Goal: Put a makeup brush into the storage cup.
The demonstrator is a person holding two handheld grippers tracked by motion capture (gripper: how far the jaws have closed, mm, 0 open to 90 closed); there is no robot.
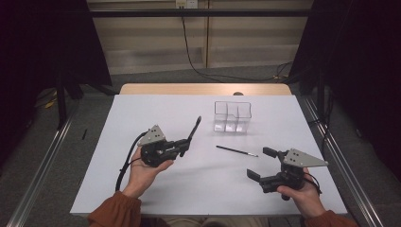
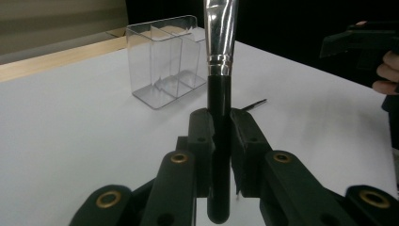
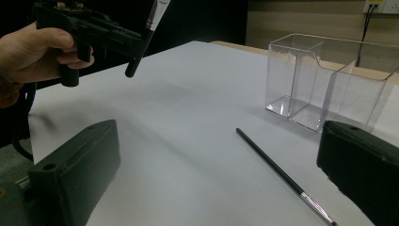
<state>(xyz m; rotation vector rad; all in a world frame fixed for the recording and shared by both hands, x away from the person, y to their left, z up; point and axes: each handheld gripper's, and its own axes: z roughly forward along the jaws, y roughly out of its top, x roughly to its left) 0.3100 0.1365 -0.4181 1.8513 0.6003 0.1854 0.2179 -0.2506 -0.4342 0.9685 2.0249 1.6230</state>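
Closest to the camera in the high view are the person's two forearms coming in over the near edge of the table, each hand carrying a gripper. The left gripper is clamped tight on the black handle of a big makeup brush; in the left gripper view you can see both jaws squeezing the handle low down, with the silver collar and bristles sticking up past them. That brush is off the table, held above the middle-left part of it, pointing up and toward the far edge. The right gripper sits near the near-right corner with its jaws spread wide and nothing between them. The thin brush lies flat on the table roughly in the middle, just toward the near side of the clear organizer, which stands toward the far edge, a bit right of centre. As far as I can tell all its compartments are empty, so I'd say this is early days: one brush picked up but not dropped in, the other untouched. Pose-wise, the left hand holds its gripper roughly level, pointed toward the organizer; the right hand is low, with its gripper aimed left toward the thin brush.
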